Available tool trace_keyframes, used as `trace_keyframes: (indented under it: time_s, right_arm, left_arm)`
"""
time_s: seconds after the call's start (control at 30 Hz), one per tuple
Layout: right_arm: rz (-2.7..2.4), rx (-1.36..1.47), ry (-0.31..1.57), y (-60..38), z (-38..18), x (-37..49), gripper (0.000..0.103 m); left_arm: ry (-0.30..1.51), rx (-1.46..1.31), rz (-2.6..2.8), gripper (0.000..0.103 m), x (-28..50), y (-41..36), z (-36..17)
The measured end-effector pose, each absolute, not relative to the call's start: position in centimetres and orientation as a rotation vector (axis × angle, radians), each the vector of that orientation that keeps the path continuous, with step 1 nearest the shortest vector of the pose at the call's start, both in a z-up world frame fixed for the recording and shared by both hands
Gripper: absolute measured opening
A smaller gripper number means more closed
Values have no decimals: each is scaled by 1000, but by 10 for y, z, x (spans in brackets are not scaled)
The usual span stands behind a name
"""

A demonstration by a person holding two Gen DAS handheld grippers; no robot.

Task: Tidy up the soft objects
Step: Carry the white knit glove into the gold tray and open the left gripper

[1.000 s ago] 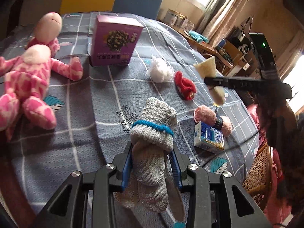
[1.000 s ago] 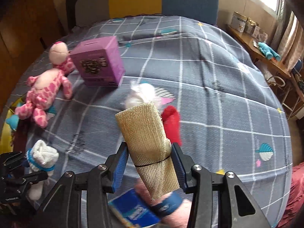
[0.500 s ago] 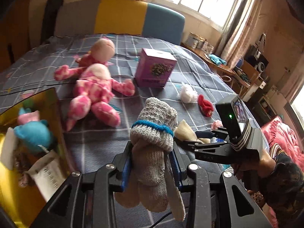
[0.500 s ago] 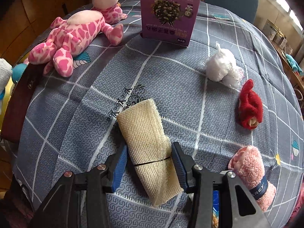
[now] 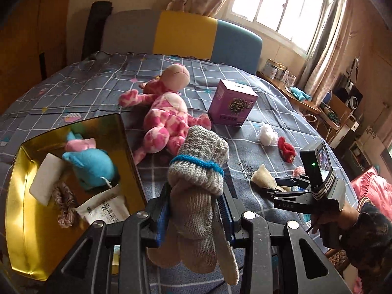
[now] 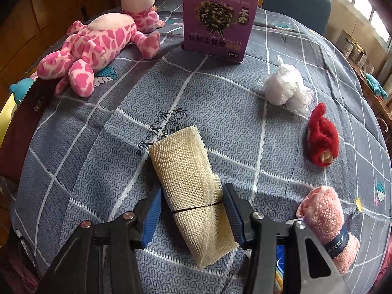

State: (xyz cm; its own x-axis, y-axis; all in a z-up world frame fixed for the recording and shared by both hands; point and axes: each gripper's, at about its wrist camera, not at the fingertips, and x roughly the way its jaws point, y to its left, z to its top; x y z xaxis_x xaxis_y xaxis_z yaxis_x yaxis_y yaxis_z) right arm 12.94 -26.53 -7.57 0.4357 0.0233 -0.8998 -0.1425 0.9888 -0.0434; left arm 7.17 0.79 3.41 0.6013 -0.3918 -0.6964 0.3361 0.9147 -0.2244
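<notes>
Grey knitted socks [image 5: 198,196], bundled with a blue band, stood pinched between the blue pads of the left gripper [image 5: 194,210], held in the air beside the gold box [image 5: 19,220] of soft toys. Over the checked bedspread [image 6: 220,112], the right gripper [image 6: 192,210] had its jaws pressed against a cream mesh roll [image 6: 186,183] at its black band, the roll's far end low near the cloth.

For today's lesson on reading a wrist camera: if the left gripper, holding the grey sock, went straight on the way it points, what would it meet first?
Probably the pink plush giraffe: it lies directly beyond the grey sock clamped in the left gripper. Depth is unclear.
</notes>
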Motion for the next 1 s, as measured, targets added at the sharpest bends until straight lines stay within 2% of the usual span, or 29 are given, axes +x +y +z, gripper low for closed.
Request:
trace_keyframes:
  time_s: [0.3, 0.7, 1.0]
  right_arm:
    - [102, -129, 1123, -266, -77, 133, 50]
    - [102, -170, 1118, -261, -77, 132, 49]
    - [100, -172, 1117, -262, -76, 131, 49]
  left_arm:
    - [834, -161, -341, 37, 76, 60, 30]
    - [870, -530, -15, 37, 95, 240, 12]
    - [925, -579, -20, 38, 150, 236, -7]
